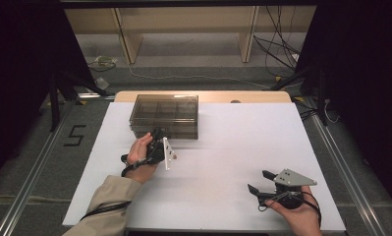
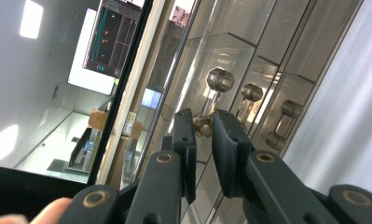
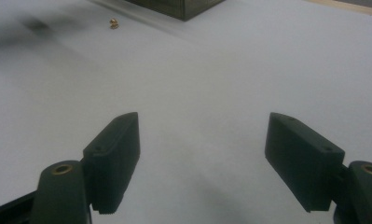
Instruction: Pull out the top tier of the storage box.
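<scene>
A smoky clear compartment box stands on the white table top at the back left. My left gripper is turned on its side with its tips at the box's front wall. In the left gripper view the gripper has its jaws almost together, with a small brass piece between the tips. Dim knob-like shapes show through the wall. A second small brass piece lies on the table beside that hand. My right gripper hovers low at the front right, open and holding nothing.
The box corner is far ahead of the right jaws. A wooden strip edges the table's far side. Dark stands, cables and a shelf frame are beyond on the floor. A metal rail runs along the left.
</scene>
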The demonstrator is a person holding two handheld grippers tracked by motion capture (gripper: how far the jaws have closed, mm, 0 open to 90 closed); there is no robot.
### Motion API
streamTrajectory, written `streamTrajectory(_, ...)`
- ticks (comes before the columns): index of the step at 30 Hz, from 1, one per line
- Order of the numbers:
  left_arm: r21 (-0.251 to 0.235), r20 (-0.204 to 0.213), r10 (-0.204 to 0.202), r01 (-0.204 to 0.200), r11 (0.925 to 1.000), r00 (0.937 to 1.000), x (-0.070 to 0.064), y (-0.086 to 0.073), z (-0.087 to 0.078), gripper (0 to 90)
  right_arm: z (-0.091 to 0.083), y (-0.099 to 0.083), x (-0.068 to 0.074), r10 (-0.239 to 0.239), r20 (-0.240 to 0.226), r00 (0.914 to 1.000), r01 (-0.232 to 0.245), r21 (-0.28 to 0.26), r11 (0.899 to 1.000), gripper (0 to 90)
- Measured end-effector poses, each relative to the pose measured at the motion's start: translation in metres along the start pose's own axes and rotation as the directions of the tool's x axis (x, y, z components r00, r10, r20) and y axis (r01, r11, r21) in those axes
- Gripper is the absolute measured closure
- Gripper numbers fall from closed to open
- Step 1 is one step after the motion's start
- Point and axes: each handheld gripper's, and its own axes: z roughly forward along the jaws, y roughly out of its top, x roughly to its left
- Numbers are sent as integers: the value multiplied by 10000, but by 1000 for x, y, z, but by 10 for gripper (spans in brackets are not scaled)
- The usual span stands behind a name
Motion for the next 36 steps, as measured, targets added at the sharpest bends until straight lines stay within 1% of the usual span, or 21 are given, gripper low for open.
streamTrajectory(4,-7,3,18,-18,10000,10000,0,0,-1,796,0,0,0,1,-2,10000,-1,0,10000,272)
streamTrajectory(5,71,13,96,-96,9999,10000,0,0,-2,795,0,0,0,-2,2,10000,2,18,10000,272)
streamTrajectory(22,-41,3,15,-15,10000,10000,-1,0,-3,795,0,0,0,-3,0,10000,3,0,10000,272)
streamTrajectory(26,-54,6,21,-21,10000,10000,-1,0,-3,795,0,0,0,-4,-2,10000,4,-5,10000,272)
streamTrajectory(28,5,34,92,-92,10000,10000,-1,0,-4,795,0,0,0,-9,1,10000,9,0,10000,272)
streamTrajectory(29,-34,18,25,-25,10000,10000,-1,0,-4,795,0,0,0,-5,-1,10000,5,0,10000,272)
streamTrajectory(36,-35,18,16,-16,10000,10000,-1,0,-4,795,0,0,0,-8,6,10000,8,8,10000,272)
